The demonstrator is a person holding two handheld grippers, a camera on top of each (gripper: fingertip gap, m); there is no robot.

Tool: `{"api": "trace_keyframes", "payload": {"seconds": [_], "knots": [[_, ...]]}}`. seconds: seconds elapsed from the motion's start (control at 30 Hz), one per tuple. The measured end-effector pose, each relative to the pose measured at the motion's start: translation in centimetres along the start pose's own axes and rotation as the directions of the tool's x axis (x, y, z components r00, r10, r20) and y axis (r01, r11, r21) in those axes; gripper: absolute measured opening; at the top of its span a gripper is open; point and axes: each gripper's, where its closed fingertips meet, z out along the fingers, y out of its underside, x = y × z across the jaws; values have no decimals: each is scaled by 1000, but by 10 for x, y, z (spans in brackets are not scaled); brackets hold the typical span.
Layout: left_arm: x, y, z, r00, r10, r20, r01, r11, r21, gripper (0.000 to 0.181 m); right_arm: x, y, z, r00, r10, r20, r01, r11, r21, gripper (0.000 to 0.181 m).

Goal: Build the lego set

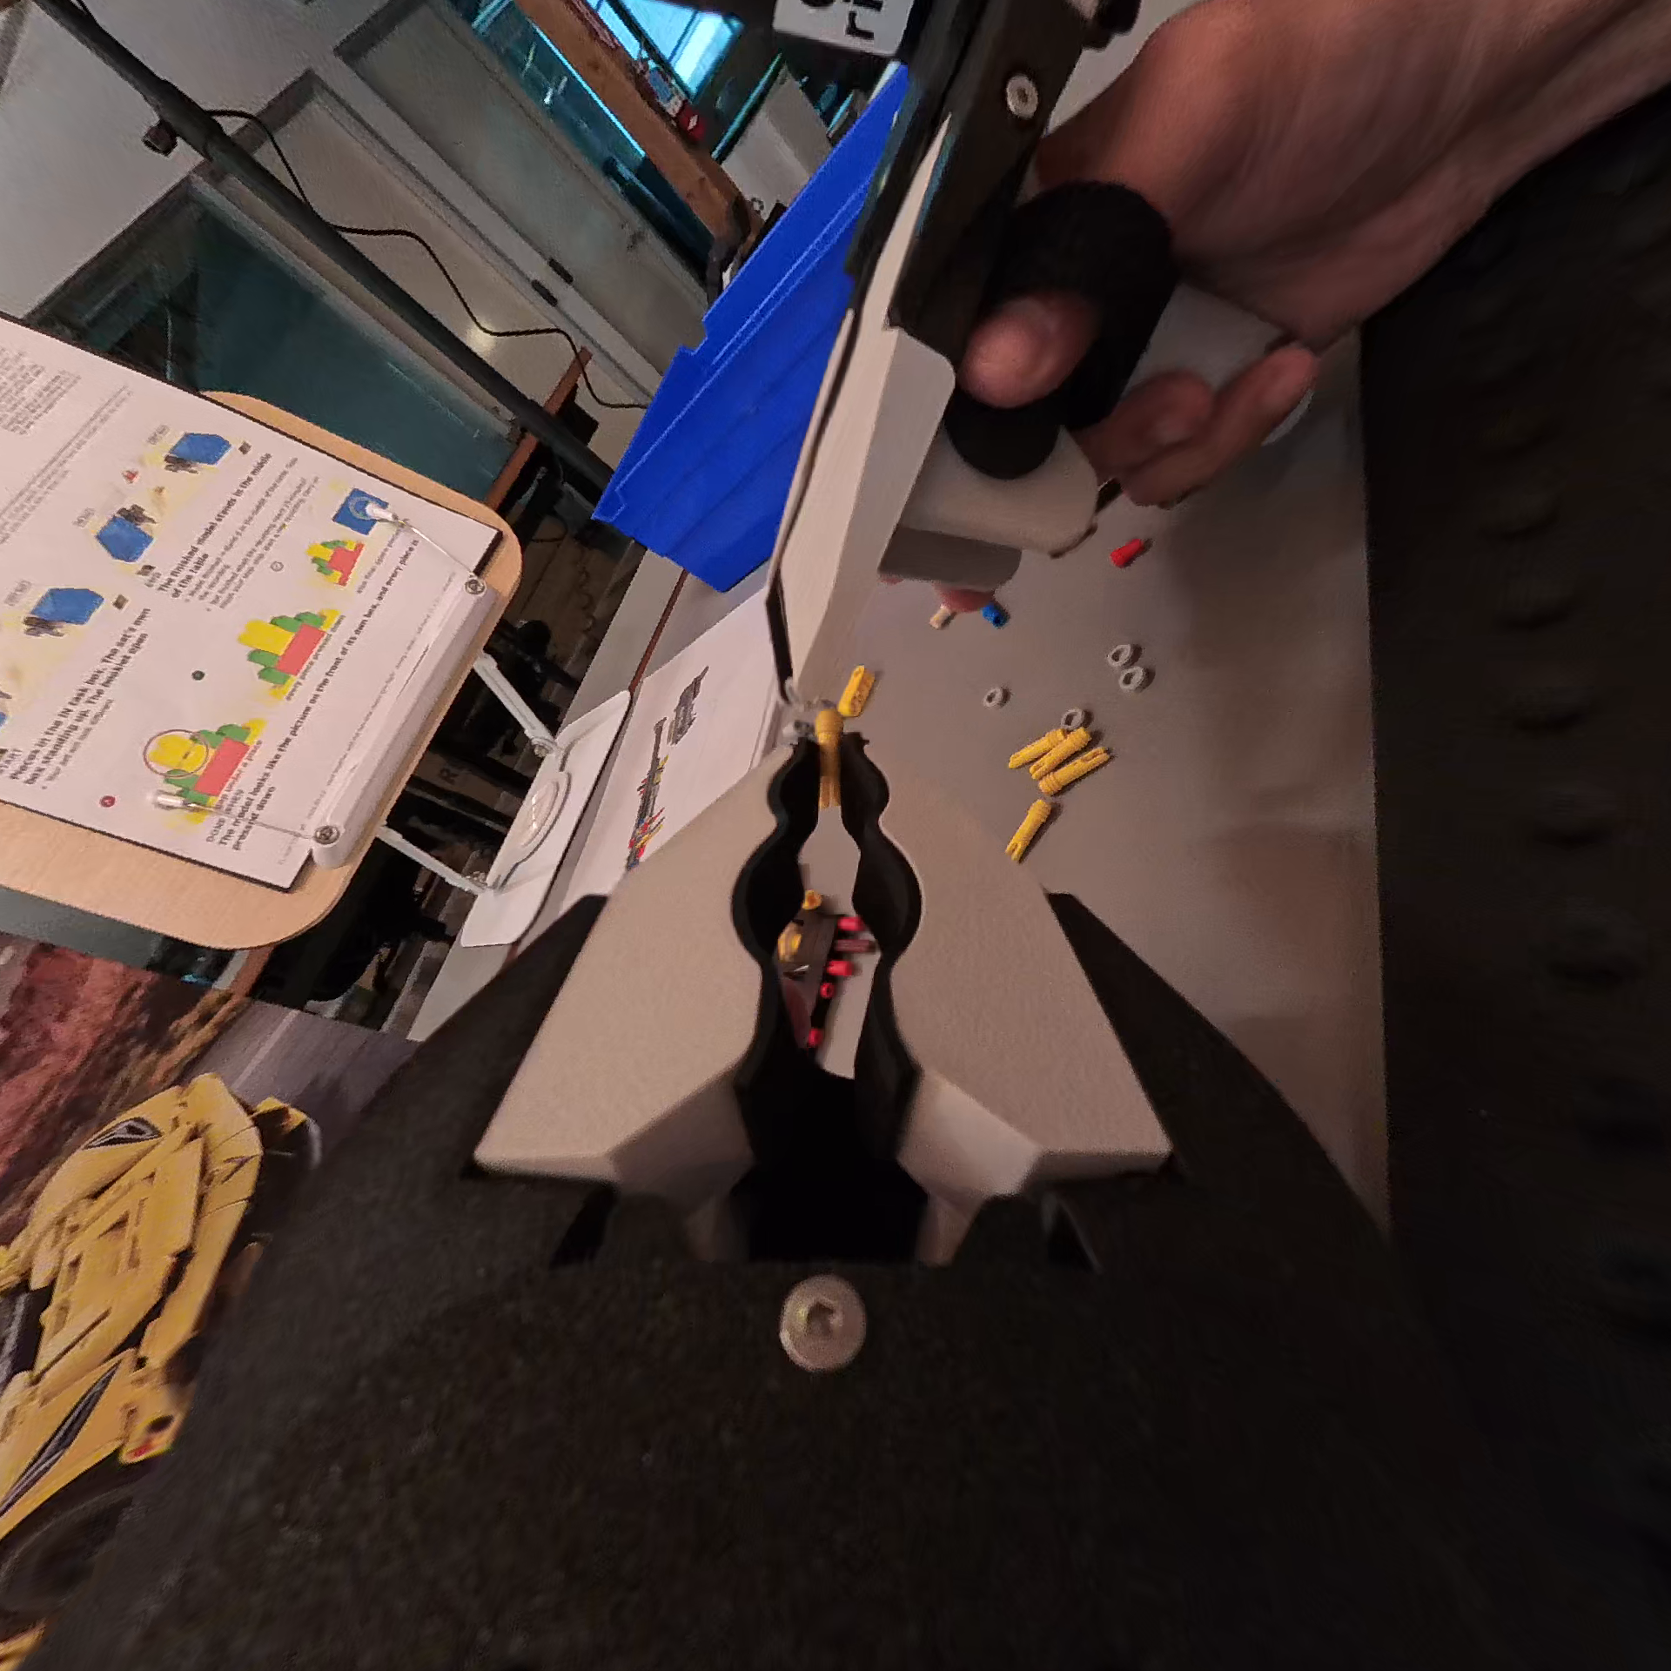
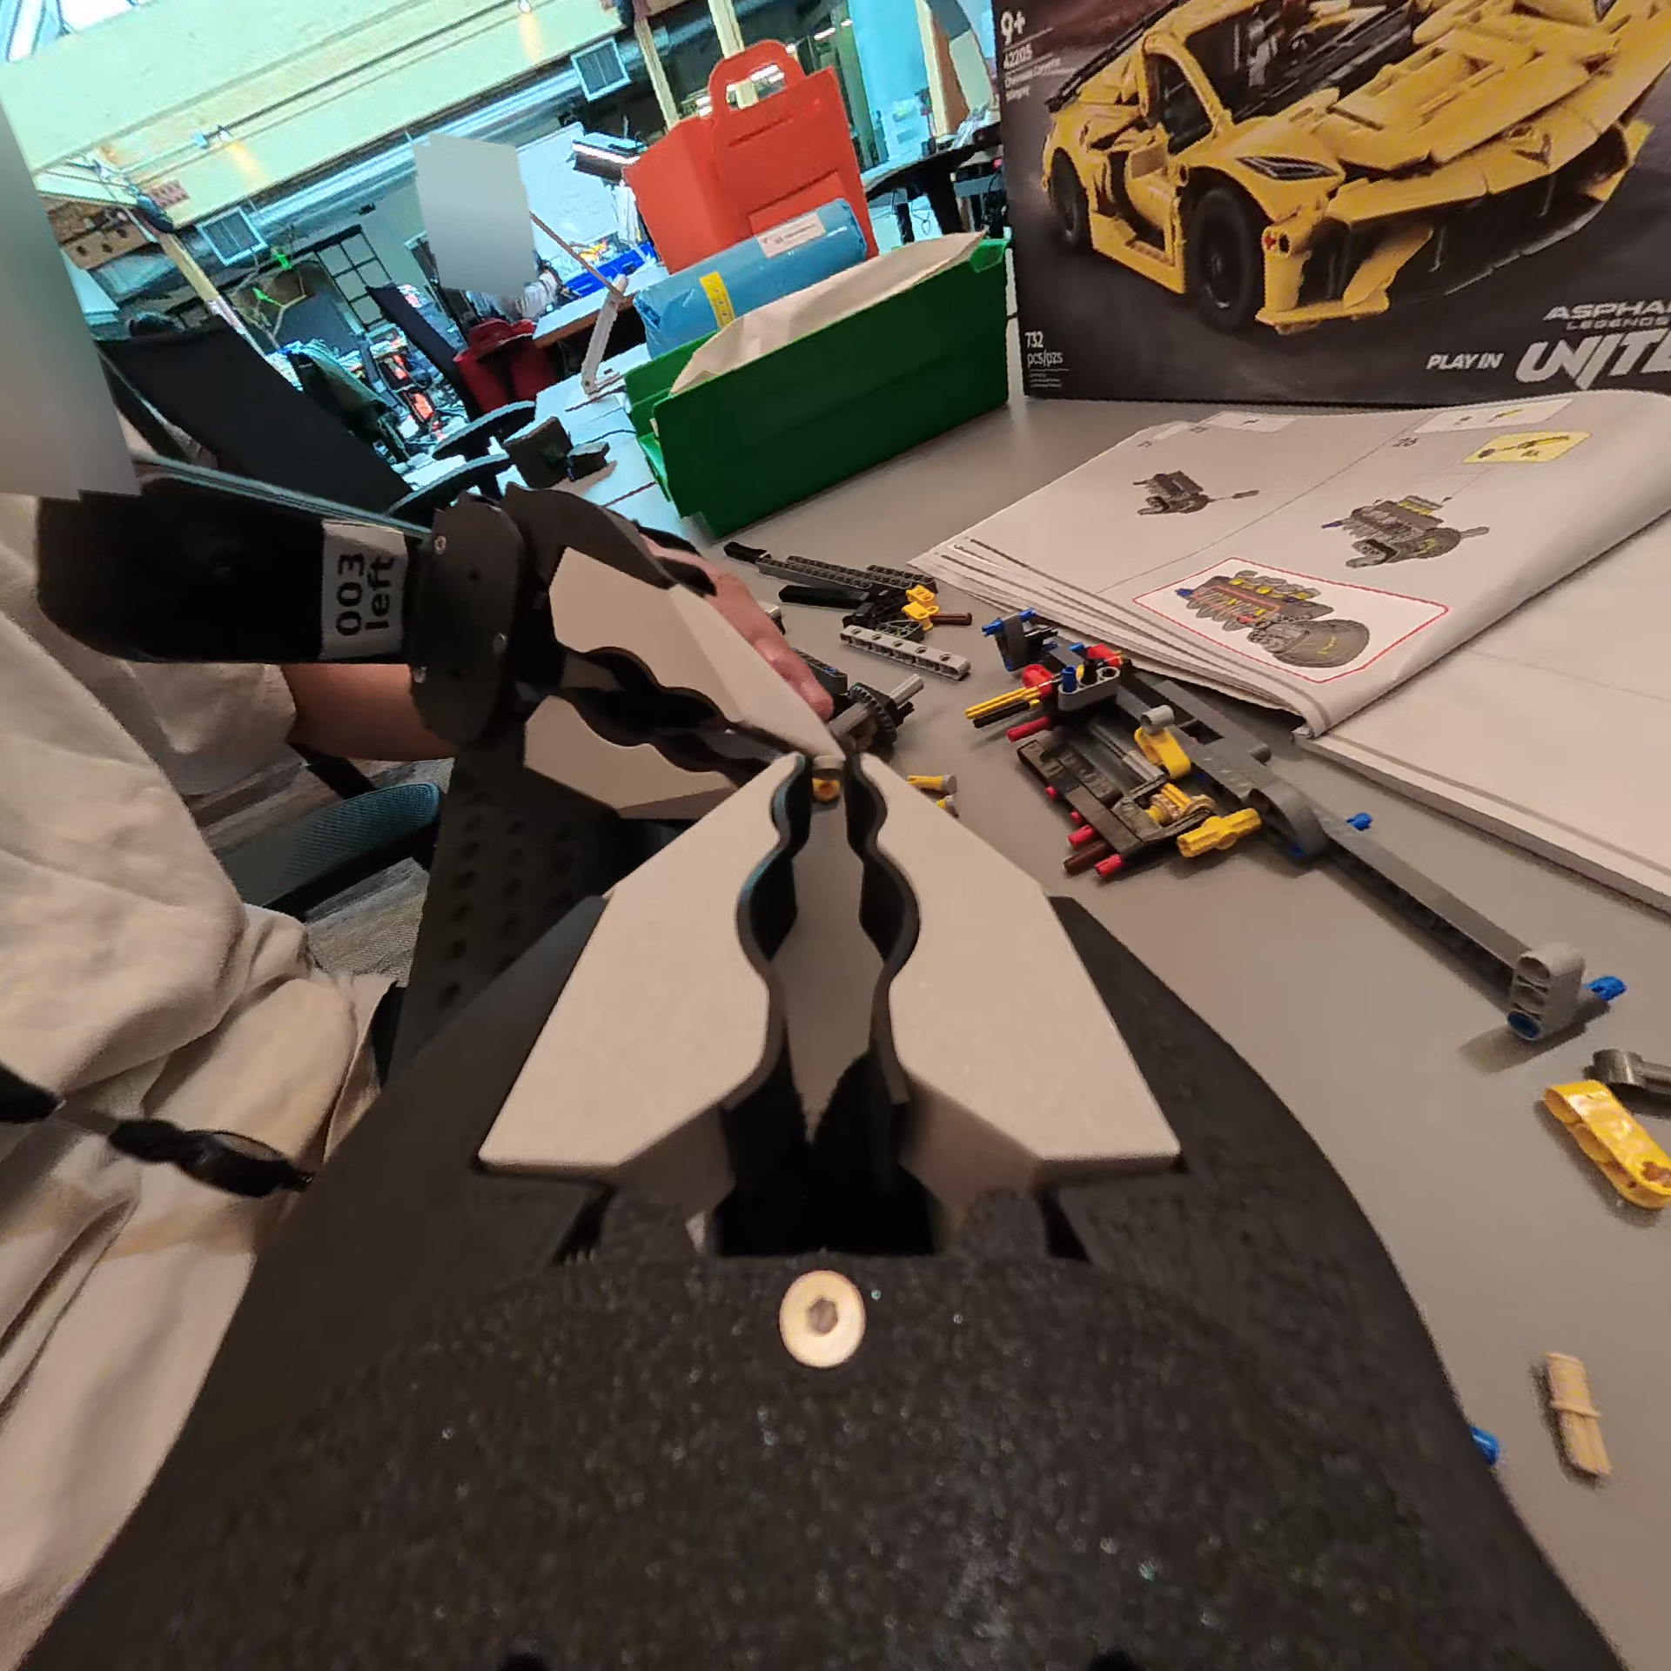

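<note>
Yellow peg (image 1: 828, 755) mostly hidden between the left gripper (image 1: 827, 737) tips, small yellow piece (image 2: 825, 785) half hidden in the right gripper (image 2: 827, 769), dark build (image 1: 818, 958) seen only through the finger gap, car box (image 2: 1338, 199) cut off at the edge, tiny grey rings (image 1: 1126, 667) too small to tell.

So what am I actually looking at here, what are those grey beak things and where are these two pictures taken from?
No robot: a person holds a hand-held gripper in each hand, and a camera on each looks along its grey fingers. In the left wrist view, the left gripper pinches a small yellow pin. In the right wrist view, the right gripper grips what looks like the same pin, tip to tip with the left. On the grey table lie a half-built assembly, loose pieces, an open instruction booklet and the set's box.
</note>
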Motion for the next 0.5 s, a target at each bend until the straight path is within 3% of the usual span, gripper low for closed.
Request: {"api": "trace_keyframes", "payload": {"seconds": [0.17, 0.4, 0.5], "knots": [[-1, -3, -5, 999, 50, 18, -50, 999, 12, 3, -8, 13, 2, 998, -46, 35, 49, 996, -68, 6], [4, 5, -6, 977, 208, 39, -206, 978, -36, 3, -5, 19, 5, 968, -251, -23, 247, 964, -101, 6], [8, 6, -8, 959, 279, 47, -276, 960, -50, 3, -4, 24, 7, 964, -266, -29, 260, 957, -131, 6]]}}
